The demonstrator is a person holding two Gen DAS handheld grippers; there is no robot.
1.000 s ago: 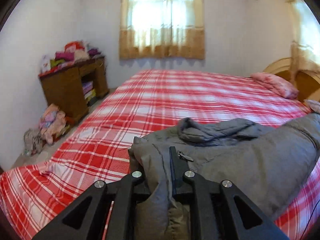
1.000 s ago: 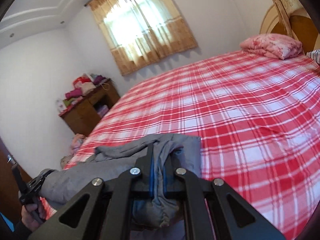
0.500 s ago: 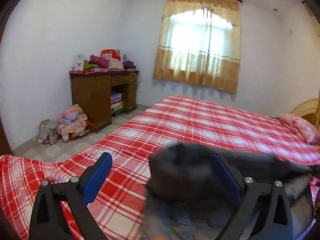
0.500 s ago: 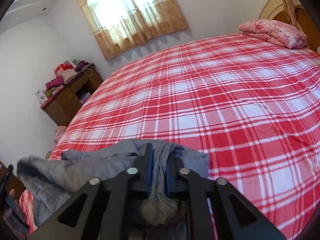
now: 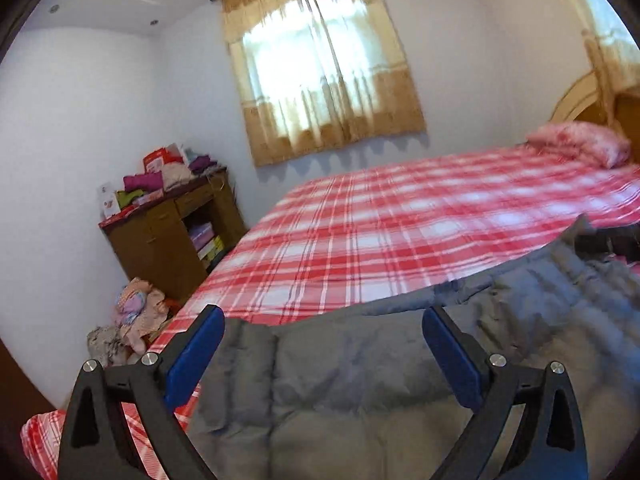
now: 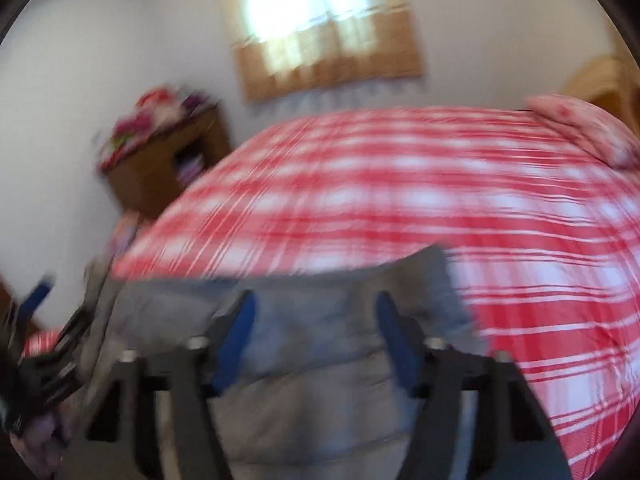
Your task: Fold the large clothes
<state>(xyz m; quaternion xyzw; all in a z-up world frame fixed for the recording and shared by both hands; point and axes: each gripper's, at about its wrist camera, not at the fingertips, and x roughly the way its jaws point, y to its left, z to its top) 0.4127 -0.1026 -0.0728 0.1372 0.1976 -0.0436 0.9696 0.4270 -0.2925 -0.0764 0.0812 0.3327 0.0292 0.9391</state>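
Jacket (image 5: pixel 360 380): plain grey, quilted. Bedspread (image 5: pixel 380 232): red-and-white plaid. Pillow (image 5: pixel 580 148) at the bed's far right corner: pink, mottled. Curtain (image 5: pixel 320 80): tan. Cabinet (image 5: pixel 168 236): brown wood. Gripper pads (image 5: pixel 196 356): blue on black fingers.

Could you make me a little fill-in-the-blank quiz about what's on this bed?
1. The jacket spread on the bed is ___ in colour.
2. The bed cover has a red and white ___ pattern.
3. The left tongs stand ___, gripping nothing.
4. The pillow near the headboard is ___.

Missing words: grey; checked; open; pink
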